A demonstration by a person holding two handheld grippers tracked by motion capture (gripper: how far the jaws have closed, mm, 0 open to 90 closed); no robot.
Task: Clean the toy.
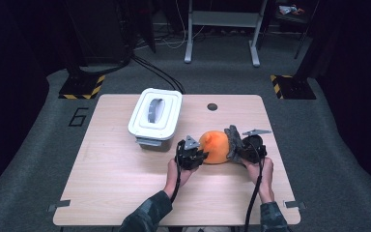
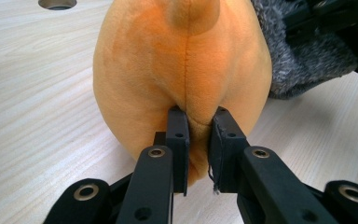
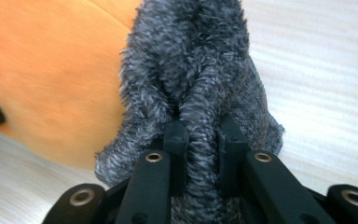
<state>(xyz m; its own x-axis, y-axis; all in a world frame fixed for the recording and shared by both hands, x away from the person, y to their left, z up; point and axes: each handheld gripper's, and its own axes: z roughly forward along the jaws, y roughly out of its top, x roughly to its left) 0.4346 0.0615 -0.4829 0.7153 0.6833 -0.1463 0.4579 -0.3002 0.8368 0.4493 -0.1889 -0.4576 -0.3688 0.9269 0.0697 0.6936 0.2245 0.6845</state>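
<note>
An orange plush toy [image 1: 215, 147] lies on the wooden table [image 1: 125, 183], between my two grippers. My left gripper [image 1: 196, 155] is shut on a fold of the orange plush toy [image 2: 186, 70] at its left end; the pads pinch the seam. A grey fuzzy cloth [image 1: 233, 143] lies against the toy's right side. My right gripper [image 1: 236, 150] is shut on the grey fuzzy cloth [image 3: 191, 74], with a thick fold squeezed between the pads. In the right gripper view the orange plush toy [image 3: 46, 74] sits just left of the cloth.
A white lidded box [image 1: 155, 115] with a grey handle stands on the table behind and left of the toy. A round hole [image 1: 212, 107] is in the tabletop at the back. The person's forearms come in from the table's near edge.
</note>
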